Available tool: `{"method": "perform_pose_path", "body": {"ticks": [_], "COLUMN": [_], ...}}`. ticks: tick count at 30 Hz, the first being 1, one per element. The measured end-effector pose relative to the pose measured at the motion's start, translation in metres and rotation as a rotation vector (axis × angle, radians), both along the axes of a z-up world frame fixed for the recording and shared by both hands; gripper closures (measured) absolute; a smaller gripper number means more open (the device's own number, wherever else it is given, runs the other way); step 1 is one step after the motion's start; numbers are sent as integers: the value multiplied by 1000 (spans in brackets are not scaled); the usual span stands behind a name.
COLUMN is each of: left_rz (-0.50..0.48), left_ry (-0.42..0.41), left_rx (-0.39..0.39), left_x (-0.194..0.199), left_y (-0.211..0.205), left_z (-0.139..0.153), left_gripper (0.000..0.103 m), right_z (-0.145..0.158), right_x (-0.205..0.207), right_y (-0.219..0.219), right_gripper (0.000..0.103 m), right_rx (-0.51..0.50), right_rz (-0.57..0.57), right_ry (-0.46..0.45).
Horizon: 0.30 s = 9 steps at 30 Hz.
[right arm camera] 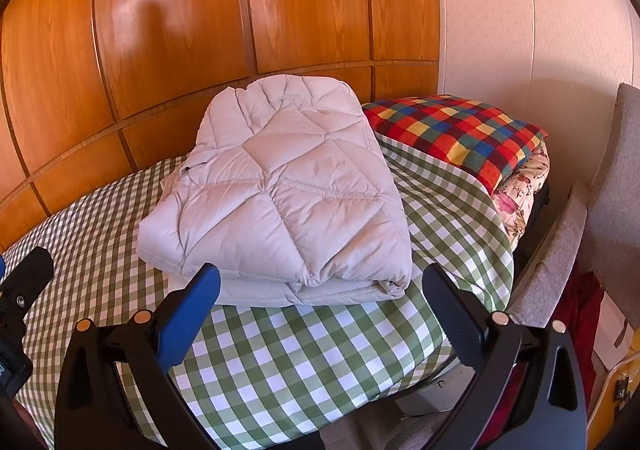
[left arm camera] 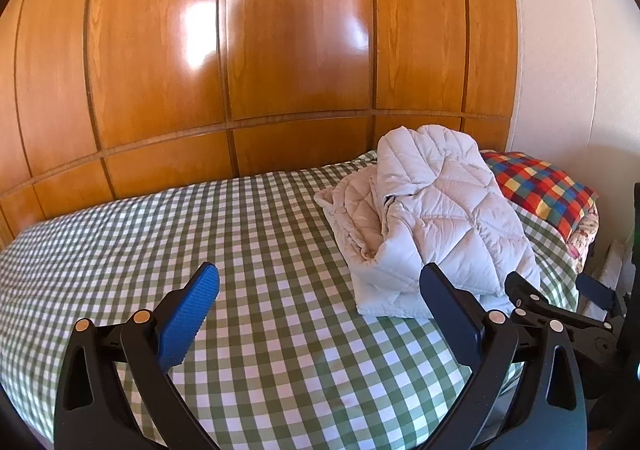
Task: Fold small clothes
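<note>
Both grippers hover empty, fingers spread wide: the left gripper (left arm camera: 320, 314) over bare green checked bedsheet (left arm camera: 248, 242), the right gripper (right arm camera: 320, 314) just before the white quilted jacket (right arm camera: 280, 189), which lies folded in a bundle near the colourful pillow (right arm camera: 460, 129). Folding looks largely done.

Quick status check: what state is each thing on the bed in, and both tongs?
Quilted jacket: folded, lying on the bed, not gripped.
Checked sheet: spread flat.
Plaid blanket: folded at the bed's head end.
Left tongs: open, empty.
Right tongs: open, empty, just short of the jacket.
</note>
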<state>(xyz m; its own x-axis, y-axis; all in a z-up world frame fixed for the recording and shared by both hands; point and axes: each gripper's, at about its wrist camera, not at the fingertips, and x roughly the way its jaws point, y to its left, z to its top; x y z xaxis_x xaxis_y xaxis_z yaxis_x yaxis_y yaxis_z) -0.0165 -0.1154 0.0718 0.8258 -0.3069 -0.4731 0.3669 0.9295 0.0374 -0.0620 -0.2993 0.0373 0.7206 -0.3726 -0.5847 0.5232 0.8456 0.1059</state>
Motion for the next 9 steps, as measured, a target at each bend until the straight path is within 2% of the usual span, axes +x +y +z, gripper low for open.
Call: {"method": "perform_pose_path", "body": {"ticks": [5,9], "left_rz": [-7,-4], "left_ry": [60,97], "left_rx": [-1,6], "left_x": [9,17], "left_y": [-2,-1], "left_z": [-7,-14], "left_gripper": [4,4], "right_z": [4,14], "right_x": [-2,-6], "right_y": [-8,-32], "right_gripper": [2,2], "right_rx": [17,34], "right_rz": [1,-19], "right_ry": [-27,-60]}}
